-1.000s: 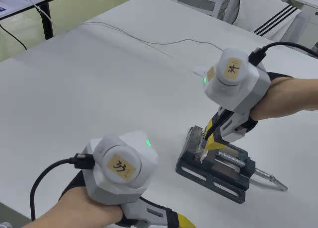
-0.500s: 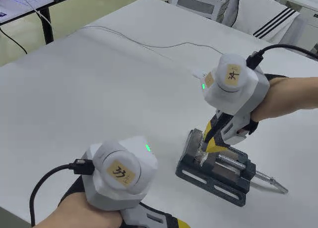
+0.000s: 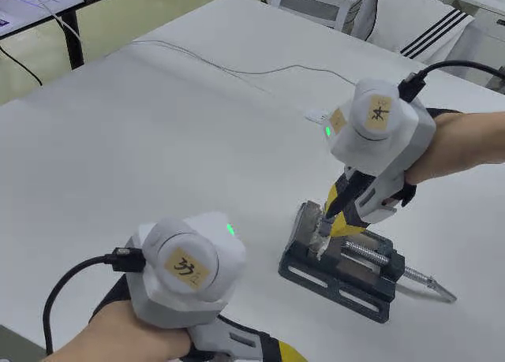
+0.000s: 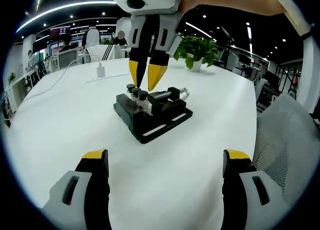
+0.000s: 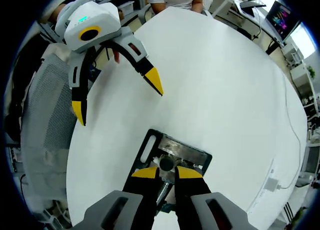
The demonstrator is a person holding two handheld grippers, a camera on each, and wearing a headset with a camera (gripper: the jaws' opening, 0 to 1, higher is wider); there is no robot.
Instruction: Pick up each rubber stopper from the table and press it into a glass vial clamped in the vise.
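A small black vise (image 3: 341,269) stands on the white table and clamps a row of glass vials (image 4: 138,100) capped with black rubber stoppers (image 4: 137,91). My right gripper (image 3: 325,237) points down onto the vise, its yellow tips (image 4: 155,74) close together at the vial tops. In the right gripper view my right gripper (image 5: 167,172) pinches a dark stopper (image 5: 166,163) seated in a vial, with the vise (image 5: 150,146) below. My left gripper (image 4: 165,157) hangs open and holds nothing, well short of the vise (image 4: 165,121). Its body (image 3: 188,269) is at the near edge, and the right gripper view shows its spread tips (image 5: 154,81).
A thin cable (image 3: 229,66) and a small white adapter (image 3: 317,115) lie on the far side of the white table (image 3: 142,149). The vise's screw handle (image 3: 430,283) sticks out to the right. A chair (image 3: 418,23) stands beyond the table's far edge.
My right gripper has shifted slightly over the vise and stays at the vial tops. The left gripper has hardly moved. The head camera has shifted a little.
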